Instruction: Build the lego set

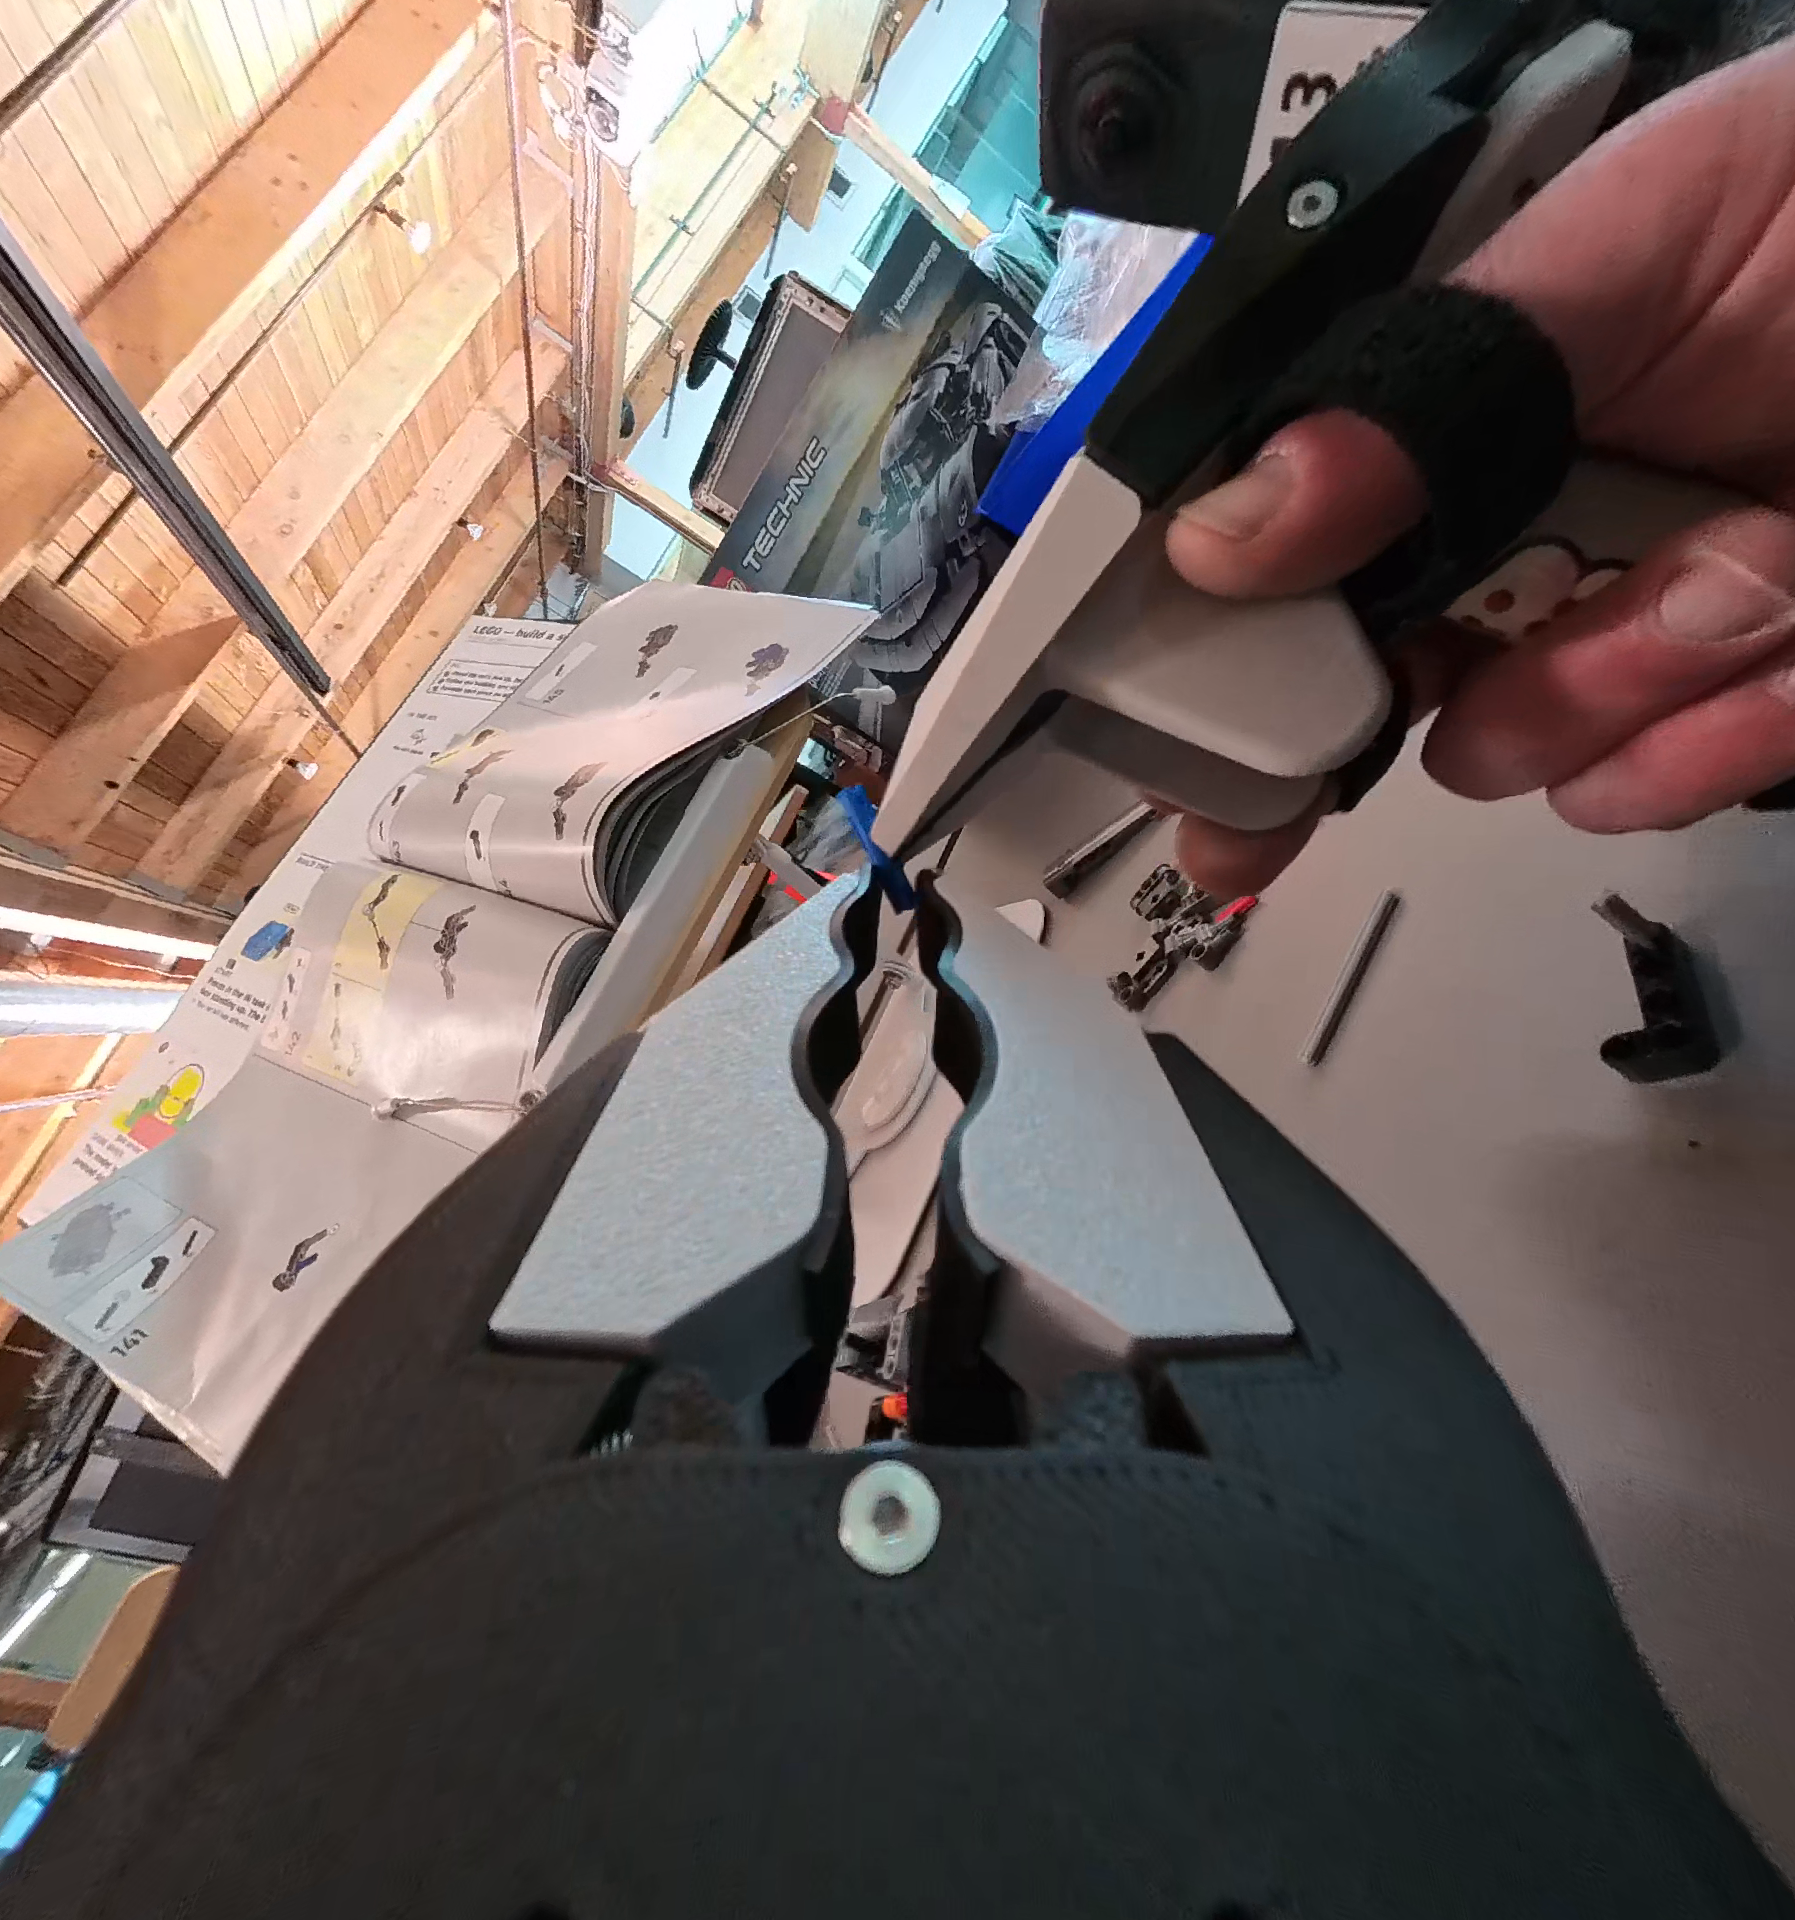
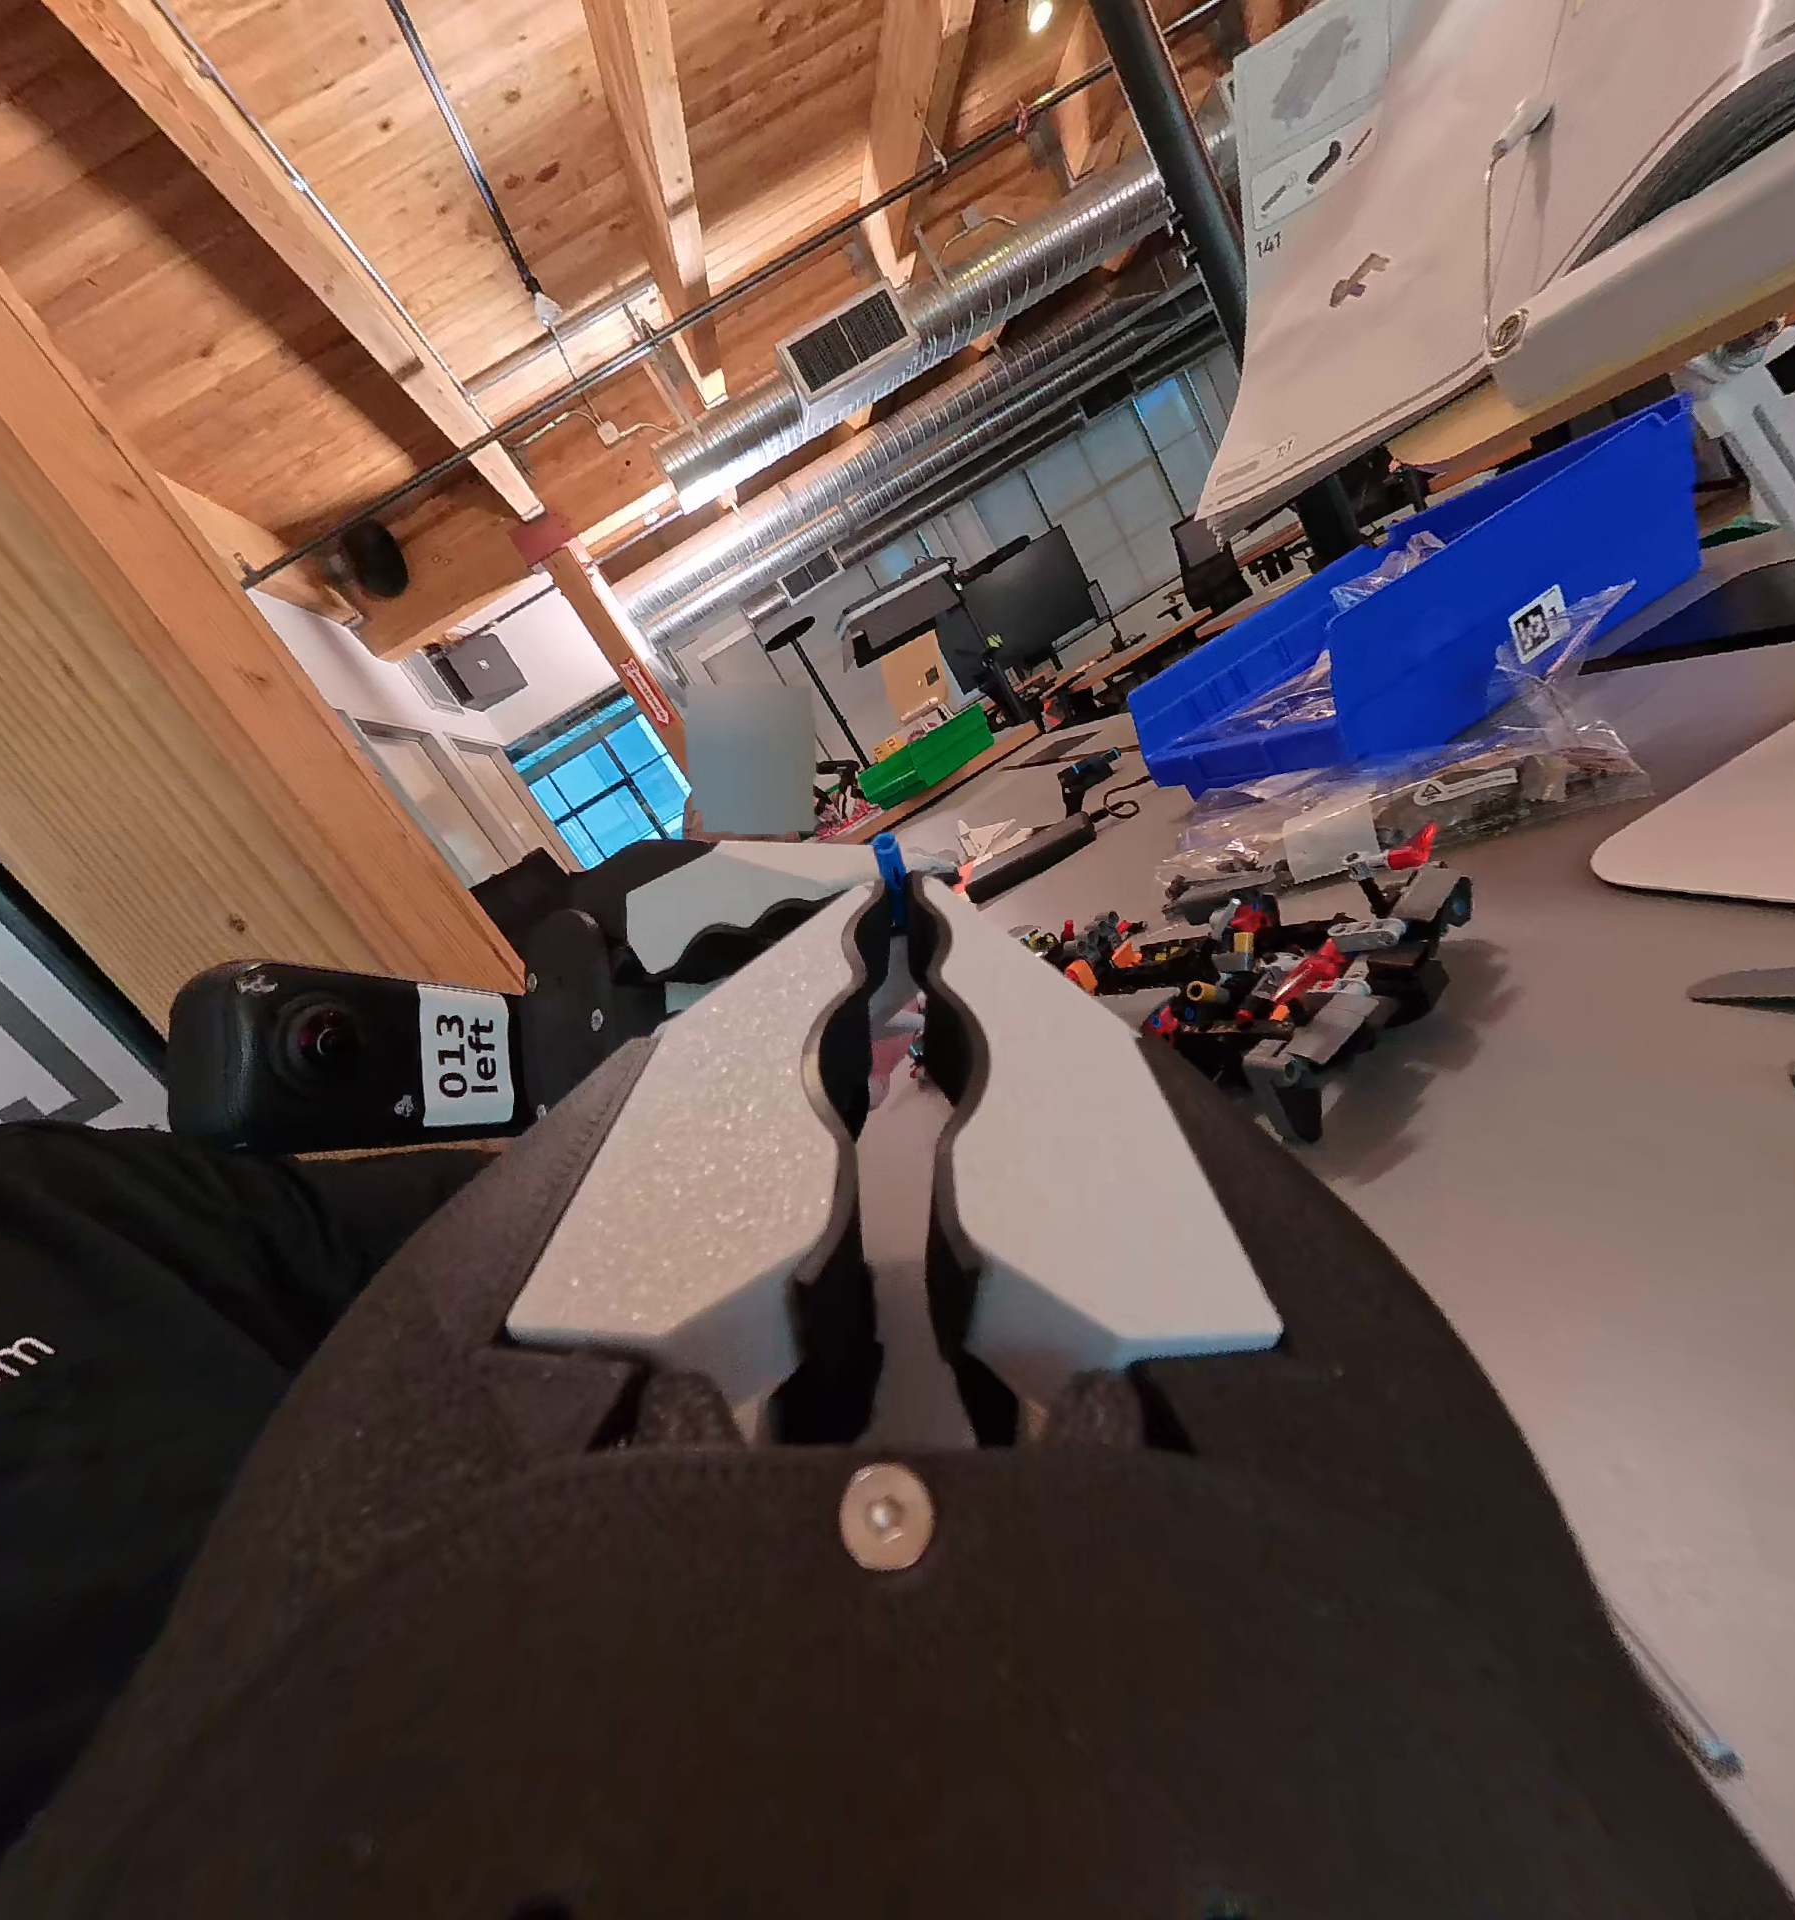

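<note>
A small blue pin (image 1: 888,868) is held in the air between both grippers. In the left wrist view my left gripper (image 1: 893,894) has its fingertips closed on the pin's lower end. My right gripper (image 1: 903,847) comes in from the upper right, held by a hand (image 1: 1651,312), and its tips pinch the pin's middle. In the right wrist view the pin (image 2: 888,862) stands upright in my right gripper (image 2: 898,899), with its top sticking out above the tips. The left gripper (image 2: 924,868) reaches in from the left and meets the pin there.
An open instruction booklet (image 1: 436,852) on a stand and a dark printed box (image 1: 872,468) stand behind. A grey axle (image 1: 1355,977), a black piece (image 1: 1662,1008) and a small grey assembly (image 1: 1173,940) lie on the table. A pile of pieces (image 2: 1277,977), plastic bags (image 2: 1392,800) and blue bins (image 2: 1444,644) are at the right. My two grippers' fingertips are within a few centimetres of each other. Left tips and right tips are each some 15 cm from the black piece (image 1: 1662,1008).
</note>
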Demonstrator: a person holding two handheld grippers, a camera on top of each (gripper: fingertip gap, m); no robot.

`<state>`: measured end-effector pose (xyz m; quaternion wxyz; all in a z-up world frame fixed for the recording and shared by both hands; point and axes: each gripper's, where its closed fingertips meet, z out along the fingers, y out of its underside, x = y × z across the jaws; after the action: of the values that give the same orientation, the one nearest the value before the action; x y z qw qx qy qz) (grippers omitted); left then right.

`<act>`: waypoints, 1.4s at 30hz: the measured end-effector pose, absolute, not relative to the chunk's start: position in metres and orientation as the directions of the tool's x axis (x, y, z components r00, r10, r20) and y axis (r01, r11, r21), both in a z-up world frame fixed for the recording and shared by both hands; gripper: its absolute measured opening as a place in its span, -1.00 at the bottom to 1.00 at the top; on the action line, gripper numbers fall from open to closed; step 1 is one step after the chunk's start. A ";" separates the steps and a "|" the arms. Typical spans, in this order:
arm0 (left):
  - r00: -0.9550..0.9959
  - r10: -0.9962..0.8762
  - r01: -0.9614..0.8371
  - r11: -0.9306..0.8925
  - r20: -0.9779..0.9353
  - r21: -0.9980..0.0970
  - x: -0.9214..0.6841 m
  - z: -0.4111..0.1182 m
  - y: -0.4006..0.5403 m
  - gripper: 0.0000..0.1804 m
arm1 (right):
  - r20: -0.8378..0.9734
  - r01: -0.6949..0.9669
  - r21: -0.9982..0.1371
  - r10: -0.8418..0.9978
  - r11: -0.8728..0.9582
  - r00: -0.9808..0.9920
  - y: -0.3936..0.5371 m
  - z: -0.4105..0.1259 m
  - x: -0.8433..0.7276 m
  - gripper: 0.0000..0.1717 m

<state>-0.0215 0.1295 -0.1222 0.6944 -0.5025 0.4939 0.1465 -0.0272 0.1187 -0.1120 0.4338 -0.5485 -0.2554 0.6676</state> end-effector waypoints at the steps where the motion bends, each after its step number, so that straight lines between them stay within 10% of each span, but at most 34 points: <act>1: 0.464 -0.286 -0.705 0.453 -0.839 -0.545 -0.022 -0.122 0.129 -0.98 | -0.506 -0.295 -0.822 0.863 -0.487 -0.013 0.119 -0.113 -0.026 -1.00; 26: 0.347 -0.267 -0.750 0.497 -0.899 -0.437 -0.011 -0.132 0.122 -0.99 | -0.280 -0.051 -0.960 0.952 -0.276 0.122 0.110 -0.122 -0.013 -0.98; 42: 0.123 -0.880 -0.758 0.215 -0.459 -0.616 0.002 -0.241 0.088 -0.78 | 0.013 0.568 -0.822 0.999 0.030 -0.035 0.095 -0.206 0.028 -0.99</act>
<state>0.0023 0.0878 -0.2408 0.4176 -0.6221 0.6583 -0.0730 0.0277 0.0949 -0.2064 0.3265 -0.6133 -0.6391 0.3300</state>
